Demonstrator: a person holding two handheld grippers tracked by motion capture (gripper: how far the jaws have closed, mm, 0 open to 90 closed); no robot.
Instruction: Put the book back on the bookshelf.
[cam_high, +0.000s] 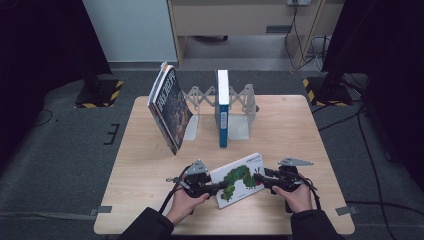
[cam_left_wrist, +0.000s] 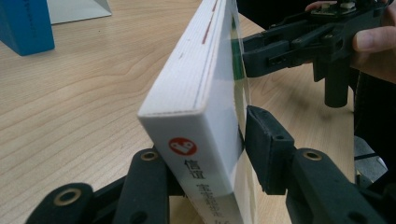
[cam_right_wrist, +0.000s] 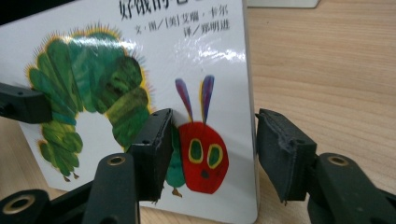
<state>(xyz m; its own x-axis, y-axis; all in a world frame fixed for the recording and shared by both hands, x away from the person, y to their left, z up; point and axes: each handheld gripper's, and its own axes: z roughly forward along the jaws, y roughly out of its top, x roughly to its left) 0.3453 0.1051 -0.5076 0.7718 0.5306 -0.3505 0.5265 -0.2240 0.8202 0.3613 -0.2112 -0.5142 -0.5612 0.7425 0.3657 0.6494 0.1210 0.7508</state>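
**Ana:** High view first: the picture book (cam_high: 241, 179) with the caterpillar on its cover sits at the near edge of the desk (cam_high: 150, 165), between my two hands. My left gripper (cam_high: 216, 187) is on its left end, my right gripper (cam_high: 261, 181) at its right end.

**Ben:** Does the left gripper have it?

**Ana:** Yes. In the left gripper view the jaws are closed down on the book's corner near the spine, one pad on the cover, the other under the back, and that end is tipped up off the wood.

**Ben:** And the right gripper?

**Ana:** Jaws parted. In the right gripper view one pad lies over the cover beside the red face and the other stands just off the book's edge, so nothing is pinched there as far as I can tell.

**Ben:** Where is it going?

**Ana:** My guess is the rack (cam_high: 240, 107) at the back, where the blue book (cam_high: 222, 107) stands upright and the dark book (cam_high: 169, 107) leans. I'd slide the right gripper further over the edge before closing, so the glossy cover doesn't slip, then lift both ends level.
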